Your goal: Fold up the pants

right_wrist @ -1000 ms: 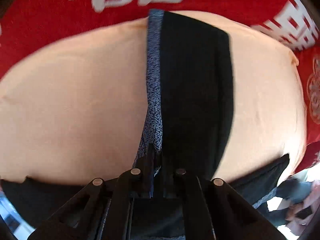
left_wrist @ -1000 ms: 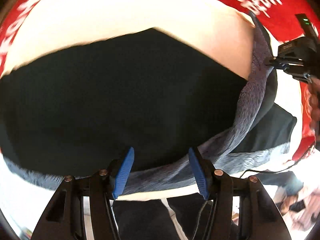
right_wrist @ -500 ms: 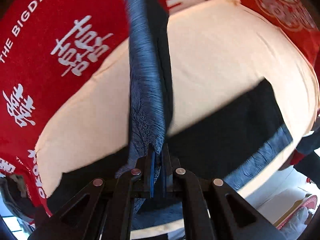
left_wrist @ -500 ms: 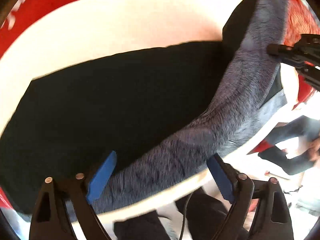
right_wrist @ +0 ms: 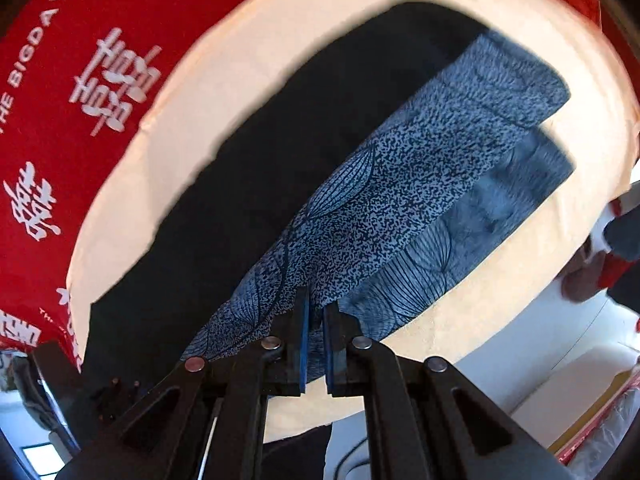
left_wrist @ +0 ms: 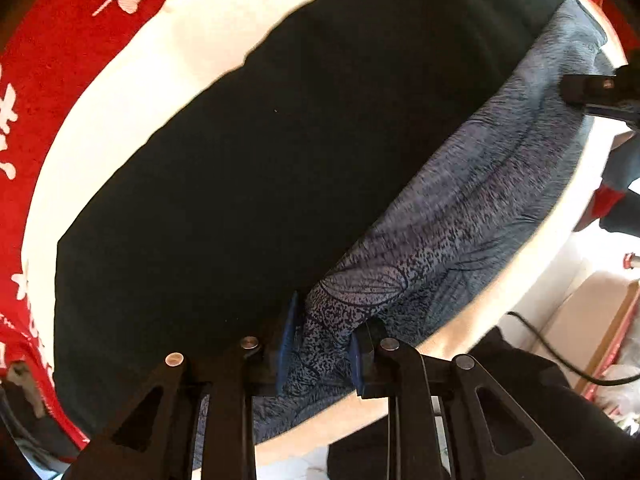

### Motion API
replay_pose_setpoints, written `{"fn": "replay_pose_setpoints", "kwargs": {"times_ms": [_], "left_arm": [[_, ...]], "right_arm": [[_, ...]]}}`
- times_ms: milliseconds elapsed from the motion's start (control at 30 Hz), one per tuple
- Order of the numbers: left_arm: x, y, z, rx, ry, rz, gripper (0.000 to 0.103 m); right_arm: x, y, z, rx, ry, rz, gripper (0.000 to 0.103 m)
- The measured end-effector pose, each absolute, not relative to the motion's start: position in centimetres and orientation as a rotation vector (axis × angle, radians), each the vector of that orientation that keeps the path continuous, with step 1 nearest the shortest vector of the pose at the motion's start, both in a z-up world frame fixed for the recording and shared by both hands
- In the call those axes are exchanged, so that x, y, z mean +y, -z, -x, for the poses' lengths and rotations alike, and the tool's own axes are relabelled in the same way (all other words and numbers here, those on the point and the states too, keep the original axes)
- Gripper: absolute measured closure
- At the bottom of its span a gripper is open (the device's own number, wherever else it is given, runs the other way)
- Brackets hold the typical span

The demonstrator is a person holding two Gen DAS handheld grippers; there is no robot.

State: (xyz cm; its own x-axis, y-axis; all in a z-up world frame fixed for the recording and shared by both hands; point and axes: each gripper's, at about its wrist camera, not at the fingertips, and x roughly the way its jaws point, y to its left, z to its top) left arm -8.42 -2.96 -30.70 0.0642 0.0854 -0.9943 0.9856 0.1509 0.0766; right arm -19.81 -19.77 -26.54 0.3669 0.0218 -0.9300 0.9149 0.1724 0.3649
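Observation:
Black pants (left_wrist: 248, 184) with a blue-grey patterned band (left_wrist: 460, 216) lie on a cream cloth (left_wrist: 132, 92). My left gripper (left_wrist: 322, 344) has its blue pads closed on the patterned band near its lower end. My right gripper (right_wrist: 315, 336) is shut on the same patterned band (right_wrist: 400, 188), which stretches up and to the right from it over the black cloth (right_wrist: 256, 200). The right gripper's black tip also shows at the right edge of the left wrist view (left_wrist: 592, 90), against the band.
The cream cloth (right_wrist: 224, 72) lies over a red cover with white characters (right_wrist: 72, 92), also seen in the left wrist view (left_wrist: 48, 60). A dark cable (left_wrist: 560, 360) and pale furniture (right_wrist: 560, 360) lie beyond the near edge at the lower right.
My left gripper has closed from wide open onto the patterned band. My right gripper has swung the band from hanging upright to lying across the black cloth.

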Motion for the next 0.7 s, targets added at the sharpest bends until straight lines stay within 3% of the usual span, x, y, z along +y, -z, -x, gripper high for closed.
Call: {"fn": "replay_pose_setpoints", "kwargs": {"times_ms": [133, 167, 200, 267, 367, 567, 600, 633, 667, 700], "left_arm": [[-5.1, 30.4, 8.9, 1.309, 1.001, -1.172, 0.079], [-5.4, 30.1, 8.6, 1.302, 1.006, -1.178, 0.079], [-5.3, 29.7, 8.0, 1.286, 1.010, -1.196, 0.079], [-5.2, 29.7, 8.1, 1.267, 1.005, -1.224, 0.079], [-6.0, 30.3, 7.6, 1.299, 0.965, -1.204, 0.079], [-6.8, 29.9, 6.3, 1.316, 0.954, -1.189, 0.079], [-6.8, 29.8, 6.4, 1.316, 0.957, -1.188, 0.079], [-6.6, 29.5, 6.2, 1.317, 0.958, -1.187, 0.080], [-6.7, 29.1, 6.0, 1.318, 0.960, -1.182, 0.082], [-6.5, 28.9, 6.0, 1.317, 0.962, -1.176, 0.082]], "right_arm": [[-21.3, 26.7, 23.8, 0.886, 0.824, -1.386, 0.081], [-21.8, 26.2, 25.2, 0.847, 0.844, -1.401, 0.070], [-22.3, 25.8, 26.8, 0.812, 0.865, -1.423, 0.050], [-23.8, 25.2, 29.8, 0.749, 0.936, -1.454, 0.031], [-25.9, 25.8, 32.7, 0.636, 0.925, -1.541, 0.031], [-27.6, 28.7, 32.9, 0.595, 0.866, -1.620, 0.030], [-27.9, 28.9, 32.4, 0.591, 0.864, -1.611, 0.037], [-28.1, 28.8, 32.1, 0.579, 0.853, -1.584, 0.053], [-28.1, 28.7, 32.2, 0.611, 0.847, -1.564, 0.095], [-28.2, 28.5, 32.2, 0.613, 0.819, -1.568, 0.097]]}}
